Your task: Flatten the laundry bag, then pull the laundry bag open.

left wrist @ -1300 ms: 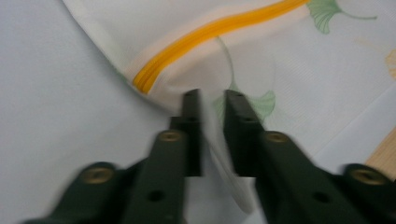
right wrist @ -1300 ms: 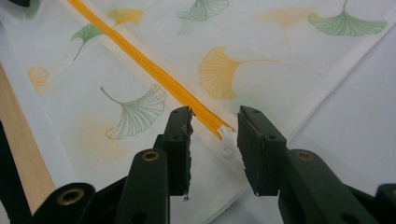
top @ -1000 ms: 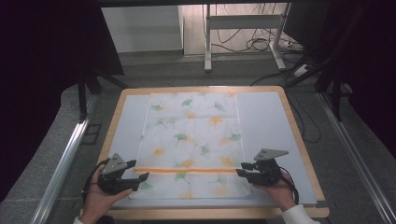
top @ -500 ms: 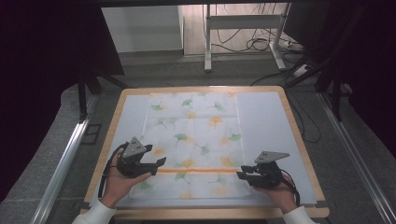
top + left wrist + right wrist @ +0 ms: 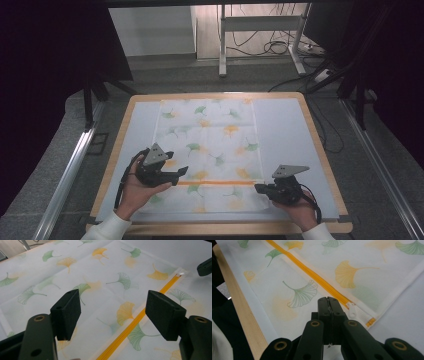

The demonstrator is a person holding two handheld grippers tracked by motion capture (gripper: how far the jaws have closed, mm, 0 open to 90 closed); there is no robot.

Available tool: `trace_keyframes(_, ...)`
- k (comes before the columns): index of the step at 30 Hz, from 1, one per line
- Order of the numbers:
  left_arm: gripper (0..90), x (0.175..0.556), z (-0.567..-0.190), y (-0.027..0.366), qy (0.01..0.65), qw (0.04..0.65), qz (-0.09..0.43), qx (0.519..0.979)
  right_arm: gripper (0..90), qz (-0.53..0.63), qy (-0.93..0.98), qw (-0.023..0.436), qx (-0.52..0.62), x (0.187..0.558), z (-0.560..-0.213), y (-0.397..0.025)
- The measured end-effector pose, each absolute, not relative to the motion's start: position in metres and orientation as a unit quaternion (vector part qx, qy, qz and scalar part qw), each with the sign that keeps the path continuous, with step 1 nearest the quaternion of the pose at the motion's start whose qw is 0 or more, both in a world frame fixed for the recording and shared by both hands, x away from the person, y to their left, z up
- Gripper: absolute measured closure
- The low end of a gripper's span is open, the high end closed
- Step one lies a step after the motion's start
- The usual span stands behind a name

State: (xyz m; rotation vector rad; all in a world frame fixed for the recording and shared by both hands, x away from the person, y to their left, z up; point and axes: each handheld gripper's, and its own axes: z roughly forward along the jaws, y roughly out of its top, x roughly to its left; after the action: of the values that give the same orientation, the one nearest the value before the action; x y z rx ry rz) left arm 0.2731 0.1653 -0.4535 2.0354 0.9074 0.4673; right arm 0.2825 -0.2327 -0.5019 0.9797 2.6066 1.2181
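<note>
A white cloth (image 5: 207, 135) printed with green and orange ginkgo leaves lies flat on the table, with an orange zipper (image 5: 215, 183) running across its near part. My left gripper (image 5: 178, 175) hovers over the cloth's left side just above the zipper, open; in the left gripper view (image 5: 113, 302) the zipper (image 5: 130, 325) passes under the gap. My right gripper (image 5: 260, 188) sits at the cloth's right edge, at the zipper's end. Its jaws (image 5: 328, 300) are shut with the tips on the cloth, right beside the white zipper pull (image 5: 352, 310).
The cloth rests on a pale mat (image 5: 285, 130) inside a wooden table rim (image 5: 115, 165). Bare mat lies to either side of the cloth. Metal rails (image 5: 70, 170) run along the floor on both sides, and cables (image 5: 270, 47) lie behind the table.
My left gripper has come in from the table's left edge, moving right and forward over the cloth above the zipper. The right gripper has stayed where it was.
</note>
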Motion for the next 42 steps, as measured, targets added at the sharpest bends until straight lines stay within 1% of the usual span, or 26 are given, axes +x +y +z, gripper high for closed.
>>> trace_keyframes(5,28.3,0.276,-0.450,0.156,0.348,0.420,0.182,0.818,89.3,0.398,0.860,0.050,0.315,0.277,-0.502,-0.229)
trace_keyframes(15,28.4,0.280,-0.445,0.124,0.319,0.422,0.175,0.830,89.2,0.394,0.865,0.044,0.309,0.272,-0.505,-0.224)
trace_keyframes(21,28.8,0.287,-0.451,0.111,0.322,0.416,0.175,0.833,89.3,0.390,0.867,0.047,0.306,0.270,-0.506,-0.223)
trace_keyframes(25,29.6,0.292,-0.455,0.099,0.316,0.418,0.162,0.836,89.3,0.387,0.866,0.048,0.312,0.268,-0.508,-0.224)
trace_keyframes(37,30.8,0.310,-0.474,0.049,0.280,0.403,0.136,0.861,89.3,0.382,0.868,0.046,0.314,0.264,-0.511,-0.226)
trace_keyframes(42,31.5,0.316,-0.480,0.029,0.267,0.411,0.114,0.864,89.2,0.378,0.869,0.044,0.315,0.263,-0.512,-0.226)
